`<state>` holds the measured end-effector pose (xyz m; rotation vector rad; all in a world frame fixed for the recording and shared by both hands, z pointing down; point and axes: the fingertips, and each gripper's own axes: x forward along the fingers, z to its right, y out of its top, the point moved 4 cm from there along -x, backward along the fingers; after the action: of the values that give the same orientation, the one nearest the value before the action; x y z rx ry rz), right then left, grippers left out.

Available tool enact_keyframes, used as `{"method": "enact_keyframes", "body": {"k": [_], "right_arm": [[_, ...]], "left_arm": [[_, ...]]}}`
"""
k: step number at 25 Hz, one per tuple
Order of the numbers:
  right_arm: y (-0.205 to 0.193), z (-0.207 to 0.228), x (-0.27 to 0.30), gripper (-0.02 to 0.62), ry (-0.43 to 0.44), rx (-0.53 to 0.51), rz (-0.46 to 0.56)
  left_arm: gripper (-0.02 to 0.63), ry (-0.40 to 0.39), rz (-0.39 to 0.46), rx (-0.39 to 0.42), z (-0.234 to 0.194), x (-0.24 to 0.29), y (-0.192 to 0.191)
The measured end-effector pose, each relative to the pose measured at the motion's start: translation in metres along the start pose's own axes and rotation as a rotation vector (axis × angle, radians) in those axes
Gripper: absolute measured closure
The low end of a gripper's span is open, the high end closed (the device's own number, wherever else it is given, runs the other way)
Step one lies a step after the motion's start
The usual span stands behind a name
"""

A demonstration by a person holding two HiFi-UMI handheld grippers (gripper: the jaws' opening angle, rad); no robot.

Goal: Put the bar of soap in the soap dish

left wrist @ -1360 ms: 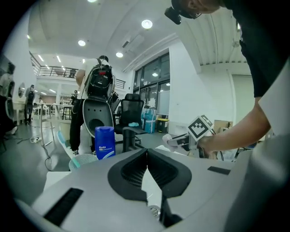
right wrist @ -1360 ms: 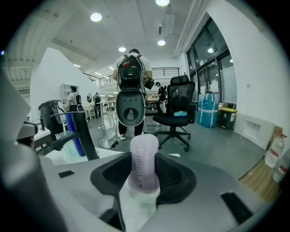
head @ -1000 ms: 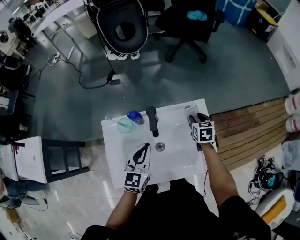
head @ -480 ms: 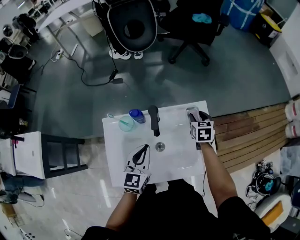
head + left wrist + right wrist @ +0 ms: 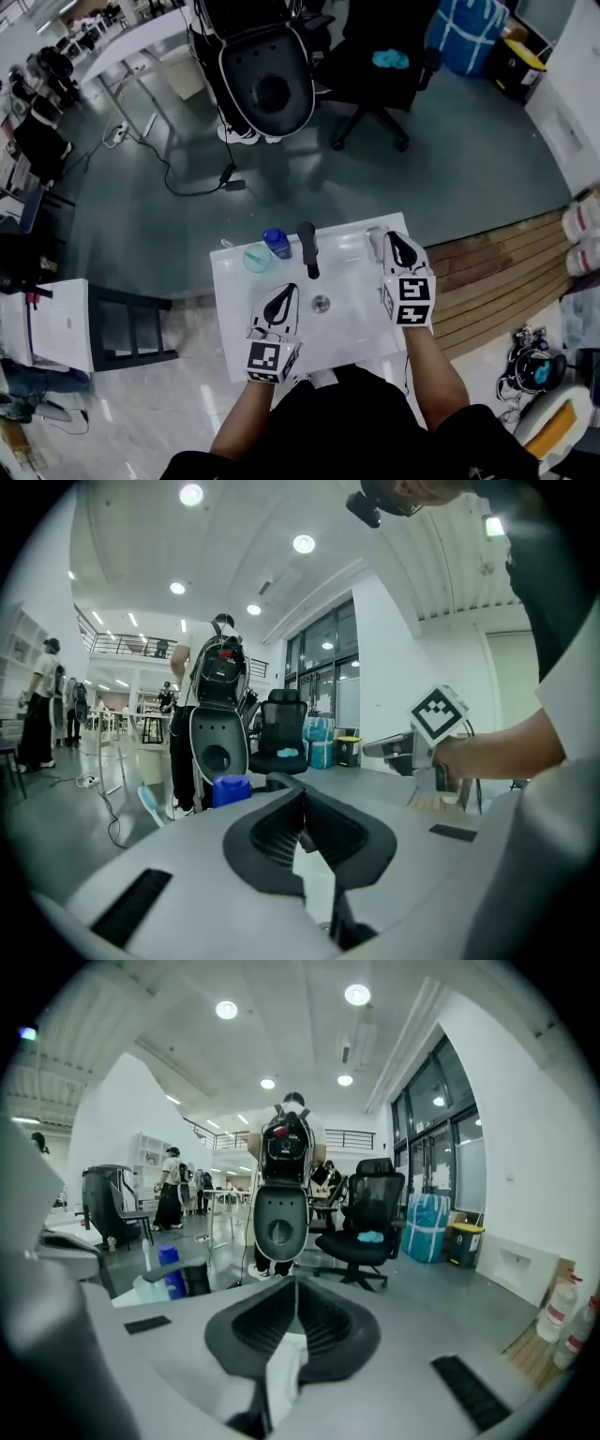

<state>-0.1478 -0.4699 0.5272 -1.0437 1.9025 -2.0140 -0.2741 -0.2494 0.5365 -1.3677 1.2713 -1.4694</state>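
Note:
The white sink [image 5: 239, 352] lies below me. A small pale soap dish [image 5: 376, 237] sits on its back right corner; it is too small to tell whether the soap lies in it. My right gripper [image 5: 392, 236] is lifted above that corner. Its jaws are closing, and the tips [image 5: 296, 1283] meet. A pale strip shows low in the gap behind them, and I cannot tell what it is. My left gripper [image 5: 292, 289] hovers over the basin in front of the drain, shut with nothing in it [image 5: 301, 795]. The right gripper [image 5: 375, 750] also shows in the left gripper view.
A black faucet [image 5: 307, 248] stands at the back middle, with the drain [image 5: 321, 303] in front of it. A blue-capped bottle [image 5: 276, 242] and a teal cup [image 5: 255, 257] with a toothbrush stand at the back left. Office chairs and people fill the floor beyond.
My right gripper has lifted off the back right corner of the sink, uncovering the dish beside its tip. The left gripper rose a little.

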Motion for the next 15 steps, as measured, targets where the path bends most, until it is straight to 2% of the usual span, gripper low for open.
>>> {"method": "enact_keyframes", "body": {"k": [6, 11, 15], "right_arm": [[0.041, -0.032, -0.050, 0.577, 0.036, -0.042, 0.137], [0.055, -0.049, -0.081, 0.578, 0.043, -0.064, 0.213], [0.056, -0.054, -0.093, 0.578, 0.031, -0.054, 0.233]], "left_arm": [[0.584, -0.008, 0.066, -0.011, -0.006, -0.003, 0.030], [0.584, -0.039, 0.110, 0.020, -0.005, -0.010, 0.051], [0.584, -0.047, 0.133, 0.030, -0.006, -0.013, 0.061]]}}
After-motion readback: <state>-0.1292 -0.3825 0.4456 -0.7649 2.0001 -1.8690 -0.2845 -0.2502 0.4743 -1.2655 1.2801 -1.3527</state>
